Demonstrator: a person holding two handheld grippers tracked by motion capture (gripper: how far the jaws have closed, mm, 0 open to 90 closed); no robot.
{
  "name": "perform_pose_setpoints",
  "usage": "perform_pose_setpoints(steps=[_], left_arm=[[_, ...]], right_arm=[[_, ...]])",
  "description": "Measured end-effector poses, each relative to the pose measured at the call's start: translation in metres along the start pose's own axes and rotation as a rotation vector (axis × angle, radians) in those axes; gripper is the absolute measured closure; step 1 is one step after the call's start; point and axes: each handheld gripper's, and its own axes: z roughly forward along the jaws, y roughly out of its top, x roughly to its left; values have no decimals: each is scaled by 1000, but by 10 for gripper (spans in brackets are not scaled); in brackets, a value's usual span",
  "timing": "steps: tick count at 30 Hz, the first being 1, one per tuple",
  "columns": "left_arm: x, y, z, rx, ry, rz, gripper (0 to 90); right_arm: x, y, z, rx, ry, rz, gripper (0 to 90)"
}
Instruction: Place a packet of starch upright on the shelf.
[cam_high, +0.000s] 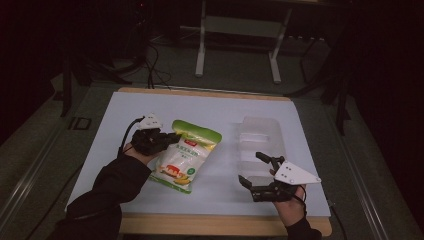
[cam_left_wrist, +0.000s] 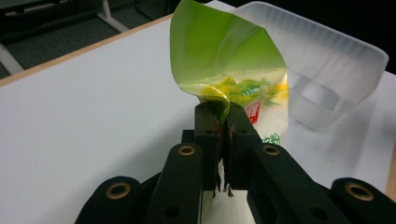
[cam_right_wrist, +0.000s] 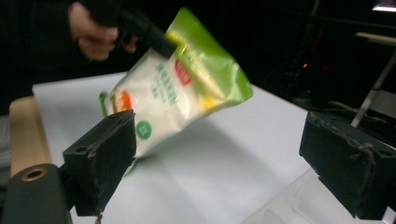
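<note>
Left gripper (cam_left_wrist: 223, 140), nearest to its own camera, has its two black jaws pressed together on the edge of the green-and-white pouch (cam_left_wrist: 229, 70); the film is pinched flat between them and the green top of the pouch curls up above the jaw tips. In the high view the same left gripper (cam_high: 172, 138) meets the pouch (cam_high: 186, 156) at its left edge, near the green end. The right gripper view shows the pouch (cam_right_wrist: 173, 93) tilted, green end raised, lower white end close to or on the white mat (cam_right_wrist: 210, 168); contact at that end cannot be confirmed.

Right gripper (cam_high: 255, 172) lies to the right of the pouch, well apart from it, jaws spread wide with nothing between them. Its own view confirms this: right gripper (cam_right_wrist: 219, 163) shows a broad gap between the two black jaws.

Clear plastic tray (cam_high: 261, 145) sits on the mat to the right of the pouch, apart from it; the right gripper is at the tray's near end. From the left gripper view, the tray (cam_left_wrist: 327, 70) stands just beyond the pouch.

Beyond the pouch, the white mat (cam_high: 150, 107) runs to the wooden table edge (cam_high: 200, 92).
</note>
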Motion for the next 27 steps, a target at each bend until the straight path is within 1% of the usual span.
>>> perform_pose_setpoints(steps=[1, 3, 5, 6, 7, 8, 9, 10, 11, 12, 13, 14, 15, 17, 18, 19, 20, 22, 23, 24, 26, 27], left_arm=[[-1, 0, -1, -5, 0, -2, 865], [-4, 1, -5, -18, 1, -2, 867], [-8, 2, -10, -35, -3, 2, 868], [-10, 2, -13, -43, -5, 3, 868], [-10, 2, -13, -43, -5, 3, 869], [-14, 3, -18, -58, -9, 11, 870], [-16, 4, -20, -66, -13, 10, 871], [-18, 5, -22, -71, -5, 21, 871], [-19, 5, -24, -82, 1, 23, 872], [-20, 6, -26, -87, -5, 23, 872], [-21, 7, -27, -91, 3, 29, 872], [-22, 7, -29, -106, 13, 31, 873], [-22, 9, -31, -108, 7, 29, 875], [-22, 10, -33, -130, 13, 22, 875], [-22, 11, -34, -135, 3, 15, 875], [-22, 11, -36, -144, 7, 14, 875], [-22, 12, -36, -155, -3, 5, 875], [-22, 13, -37, -158, -9, 2, 875], [-22, 13, -37, -158, -9, 2, 875], [-25, 16, -39, -198, -31, -14, 875], [-28, 18, -42, -225, -38, -4, 875], [-28, 20, -43, -231, -46, 1, 875]], right_arm=[[1, 1, 0, 0, -3, 4, 108], [2, 3, 1, 16, 3, 29, 108], [2, 4, 0, -2, 20, 60, 107], [1, 5, -1, -11, 17, 62, 107], [1, 6, -1, -22, 25, 54, 107], [2, 7, -1, -14, 28, 35, 107], [3, 8, -2, -8, 10, 5, 107], [3, 9, -2, -8, 5, -13, 107], [4, 10, -2, -3, 5, -17, 107], [4, 11, -2, -3, -1, -15, 108], [4, 12, -2, 1, 0, -10, 107], [3, 13, -1, 7, 1, 3, 107], [2, 14, -2, 8, 3, 30, 107], [-1, 15, -2, -3, 13, 61, 107], [-2, 16, -2, -6, 3, 68, 107], [-2, 17, -2, -11, -13, 65, 107], [-2, 19, -2, -5, -23, 59, 102], [-3, 20, -2, -10, -22, 59, 102], [-4, 22, -1, -8, -11, 66, 102], [-5, 24, 1, -19, -9, 80, 102], [-6, 27, 4, -10, 6, 98, 102], [-7, 28, 6, -16, 15, 101, 102]])
